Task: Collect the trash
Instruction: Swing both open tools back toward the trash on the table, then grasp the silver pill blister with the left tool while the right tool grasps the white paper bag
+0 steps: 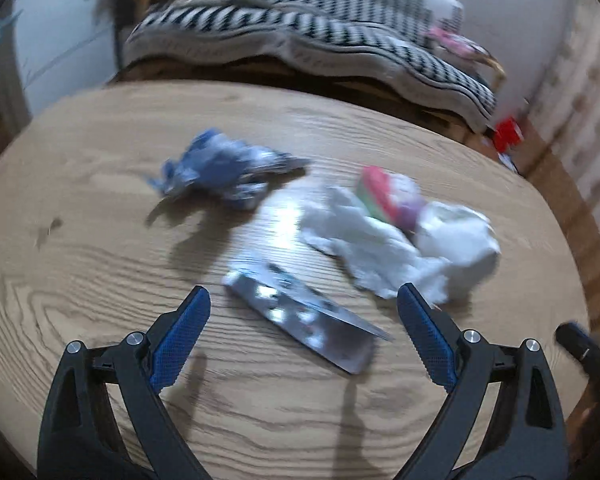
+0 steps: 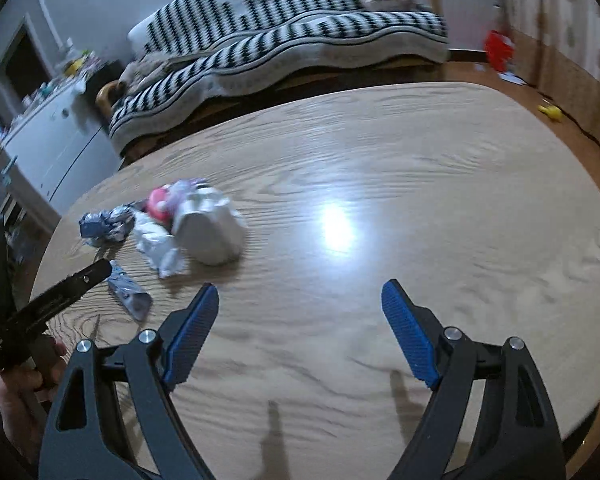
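Currently the left hand-held gripper [image 1: 304,308] is spread wide and empty just above the flat silver wrapper [image 1: 306,314] on the bench [image 1: 80,160]; the right hand-held gripper [image 2: 300,300], also wide and empty, sits over bare wood, away from the trash. Risk: the thin foil lies flush, so the pads [image 1: 182,340] may skid over it. Closing too far forward could snag the white tissue [image 1: 400,248], with the blue wrapper [image 1: 224,172] left behind.
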Demonstrator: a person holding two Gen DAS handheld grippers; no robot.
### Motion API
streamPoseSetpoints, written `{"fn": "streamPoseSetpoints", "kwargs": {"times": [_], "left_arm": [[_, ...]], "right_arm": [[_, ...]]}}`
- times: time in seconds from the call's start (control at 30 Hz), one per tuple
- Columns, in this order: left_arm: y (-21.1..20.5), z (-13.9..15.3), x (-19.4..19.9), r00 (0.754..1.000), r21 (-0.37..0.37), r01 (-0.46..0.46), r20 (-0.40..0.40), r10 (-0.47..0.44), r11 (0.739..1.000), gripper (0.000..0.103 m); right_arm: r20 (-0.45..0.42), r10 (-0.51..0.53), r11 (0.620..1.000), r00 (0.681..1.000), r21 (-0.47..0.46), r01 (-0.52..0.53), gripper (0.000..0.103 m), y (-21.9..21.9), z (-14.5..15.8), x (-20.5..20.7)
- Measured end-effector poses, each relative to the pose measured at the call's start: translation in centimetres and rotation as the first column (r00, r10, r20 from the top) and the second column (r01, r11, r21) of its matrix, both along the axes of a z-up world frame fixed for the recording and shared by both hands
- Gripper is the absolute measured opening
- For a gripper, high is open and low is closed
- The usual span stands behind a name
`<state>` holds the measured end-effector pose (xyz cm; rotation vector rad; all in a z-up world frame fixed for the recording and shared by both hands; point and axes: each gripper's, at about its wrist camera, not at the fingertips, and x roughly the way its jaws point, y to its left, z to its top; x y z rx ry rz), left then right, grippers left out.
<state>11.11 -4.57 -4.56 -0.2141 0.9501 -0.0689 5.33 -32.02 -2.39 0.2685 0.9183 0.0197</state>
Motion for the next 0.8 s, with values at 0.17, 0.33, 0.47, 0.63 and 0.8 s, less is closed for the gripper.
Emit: {"fn": "streamPoseSetpoints", "kwargs": {"times": [0.17,0.33,0.47,0.63,0.8], "left_arm": [[1.2,-1.6,1.8,0.996,-0.019,-0.057,-0.076,0.055,0.998,0.092],[-0.1,-3.1,1.8,0.994,0.052,-0.037,-0.101,0.042,0.998,0.092],[-1.0,-3.6,1.6,0.996,0.112,-0.020,-0.086,0.030,0.994,0.092],[-1.5,-3.8,0.9,0.998,0.193,0.007,-0.057,0.004,0.981,0.076],[-1.6,-3.3,-0.6,0.998,0.230,0.059,-0.011,-0.059,0.971,0.034]], "right_arm": [[-0.030,0.035,0.999,0.999,-0.023,-0.035,0.081,2.9,-1.5,2.6],[-0.037,0.037,0.999,0.999,0.016,-0.037,0.081,3.9,-2.3,5.4],[-0.039,0.033,0.998,0.999,0.054,-0.030,0.081,4.4,-2.7,7.0],[-0.039,0.038,0.996,0.999,0.081,-0.035,0.081,5.6,-2.8,8.8],[-0.050,0.032,0.996,0.998,0.080,-0.028,0.081,6.4,-3.5,10.1]]}}
